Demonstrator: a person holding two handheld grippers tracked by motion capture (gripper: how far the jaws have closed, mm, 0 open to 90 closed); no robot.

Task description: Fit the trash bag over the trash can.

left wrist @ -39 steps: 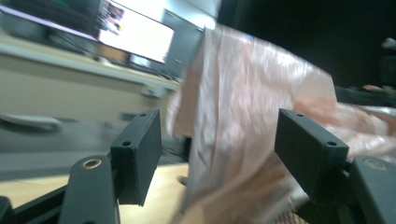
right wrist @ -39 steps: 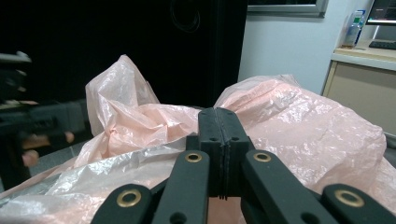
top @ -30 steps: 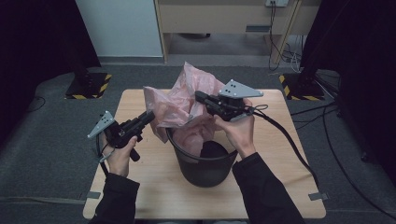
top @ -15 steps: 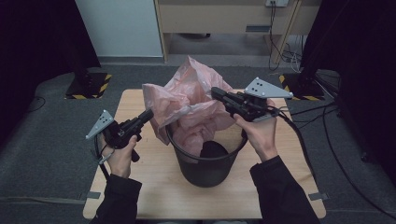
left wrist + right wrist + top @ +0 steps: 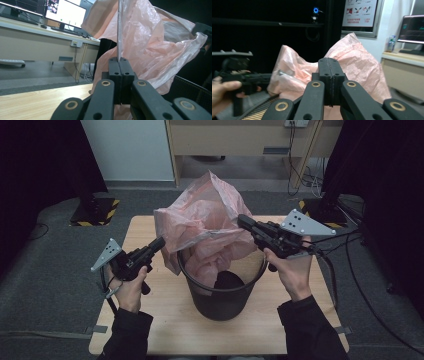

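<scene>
On wooden table [image 5: 150,330], grey carpet around, both hand-held grippers [image 5: 161,243] [image 5: 243,221] clamped on pink bag [image 5: 200,222] over black bin [image 5: 220,295]

1 pink bag [image 5: 205,227], 1 black bin [image 5: 222,292], 1 table [image 5: 165,320] — and 2 tools: left tool [image 5: 159,243], right tool [image 5: 243,222].

grey carpet [image 5: 45,270] surrounds the wooden table [image 5: 165,330], with a desk [image 5: 240,140] and black curtains [image 5: 380,165] behind.

No legible writing anywhere.
The white wall poster with red pictograms [image 5: 359,11] carries print too small to read, and the lit computer monitors on the beige desk [image 5: 66,13] show content too blurred to make out.
</scene>
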